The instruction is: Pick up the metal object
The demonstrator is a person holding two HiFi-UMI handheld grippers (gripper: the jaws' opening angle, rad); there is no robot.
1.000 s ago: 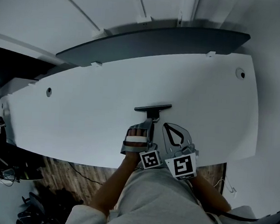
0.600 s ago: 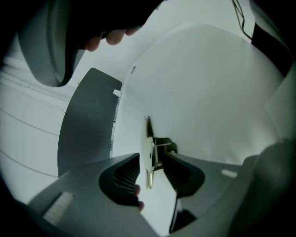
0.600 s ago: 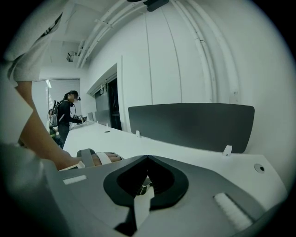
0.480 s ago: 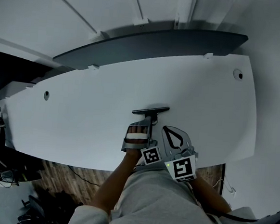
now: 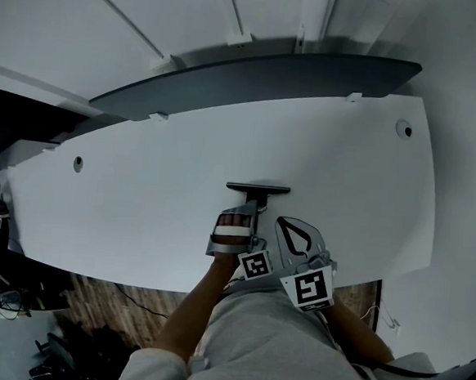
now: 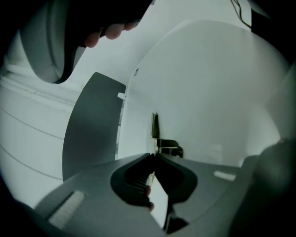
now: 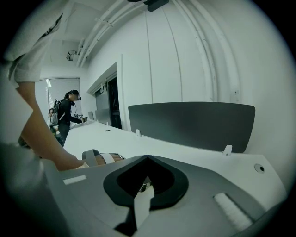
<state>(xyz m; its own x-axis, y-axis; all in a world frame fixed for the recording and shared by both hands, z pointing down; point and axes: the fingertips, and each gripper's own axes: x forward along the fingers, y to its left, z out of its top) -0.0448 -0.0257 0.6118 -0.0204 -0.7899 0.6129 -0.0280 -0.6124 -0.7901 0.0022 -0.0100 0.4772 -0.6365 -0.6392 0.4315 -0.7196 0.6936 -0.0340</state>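
Metal object (image 5: 259, 188) turned level; jaws of left tool (image 5: 252, 212) closing on it.

the light is dim, cool and flat: the white table (image 5: 138, 202) reads pale grey, the metal object (image 5: 258, 188) is just a dark shape, and a soft shadow lies behind the divider (image 5: 263, 76). straight lines bend toward the edges in every view. both gripper views have black corners and a blurred foreground.
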